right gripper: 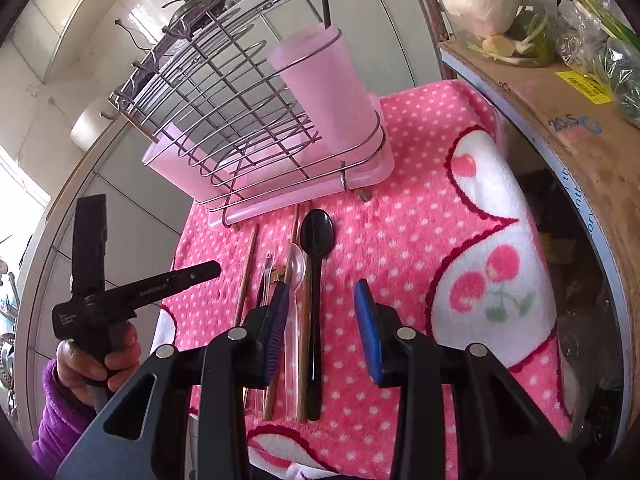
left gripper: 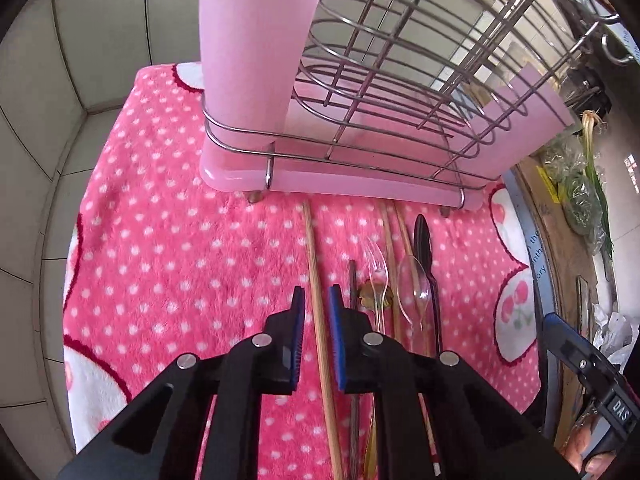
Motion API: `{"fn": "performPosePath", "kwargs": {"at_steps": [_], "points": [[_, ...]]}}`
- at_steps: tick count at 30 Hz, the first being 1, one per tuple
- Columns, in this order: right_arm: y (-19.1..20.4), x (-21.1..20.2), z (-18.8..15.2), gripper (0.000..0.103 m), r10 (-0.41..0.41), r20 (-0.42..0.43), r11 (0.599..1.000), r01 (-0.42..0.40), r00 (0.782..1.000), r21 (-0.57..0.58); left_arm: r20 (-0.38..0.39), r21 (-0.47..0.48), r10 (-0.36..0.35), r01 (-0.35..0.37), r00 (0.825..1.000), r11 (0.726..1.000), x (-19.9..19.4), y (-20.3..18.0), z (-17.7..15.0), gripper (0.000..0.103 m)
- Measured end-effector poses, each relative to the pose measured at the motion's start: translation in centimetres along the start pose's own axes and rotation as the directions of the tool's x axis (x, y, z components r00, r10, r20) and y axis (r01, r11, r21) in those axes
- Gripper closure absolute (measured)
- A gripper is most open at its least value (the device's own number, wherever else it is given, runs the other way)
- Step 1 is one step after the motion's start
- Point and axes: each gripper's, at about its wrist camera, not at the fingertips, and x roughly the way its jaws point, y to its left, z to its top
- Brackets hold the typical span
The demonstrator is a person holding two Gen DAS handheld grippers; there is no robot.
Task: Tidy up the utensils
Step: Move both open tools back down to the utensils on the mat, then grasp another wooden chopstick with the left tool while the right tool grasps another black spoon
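Several utensils lie side by side on a pink dotted towel (left gripper: 180, 240) in front of a wire rack (left gripper: 400, 80) on a pink tray. A tall pink cup (left gripper: 248, 60) stands in the rack's corner with a dark stick (right gripper: 325, 0) in it. My left gripper (left gripper: 316, 312) straddles a long wooden chopstick (left gripper: 314, 264), and a small gap shows at each pad. To its right lie a dark chopstick (left gripper: 353, 280), a clear fork (left gripper: 376, 264), a clear spoon (left gripper: 416, 284) and a black spoon (left gripper: 424, 236). My right gripper (right gripper: 320, 312) is open over the black spoon's (right gripper: 317, 232) handle.
A cardboard box (right gripper: 560, 92) topped with bagged vegetables borders the towel on the right. Tiled wall (left gripper: 100, 60) runs behind and to the left. A hand in a purple sleeve (right gripper: 92, 360) holds the left gripper at the towel's left edge.
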Motion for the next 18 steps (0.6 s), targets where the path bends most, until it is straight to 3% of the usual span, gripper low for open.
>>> {"fn": "performPosePath", "kwargs": {"at_steps": [8,11,12,18], "points": [[-0.8,2.5,-0.1,0.068,0.005,-0.069,1.000,-0.004,0.998,0.012,-0.085,0.011,0.075,-0.074,0.994,0.997,4.3,-0.5,1.1,0.091],[-1.1,3.2,0.1,0.068,0.015,-0.087,1.000,-0.013,0.996,0.025,-0.068,0.025,0.091,-0.090,0.994,0.996,4.7,-0.9,1.1,0.092],[-1.2,3.5,0.2,0.069,0.016,-0.092,1.000,-0.013,0.996,0.026,-0.060,0.034,0.096,-0.094,0.994,0.995,4.6,-1.0,1.0,0.096],[-1.3,5.6,0.9,0.073,0.044,-0.134,0.998,-0.037,0.990,0.056,-0.049,0.003,0.055,-0.055,0.997,0.998,2.8,0.8,-0.2,0.097]]}}
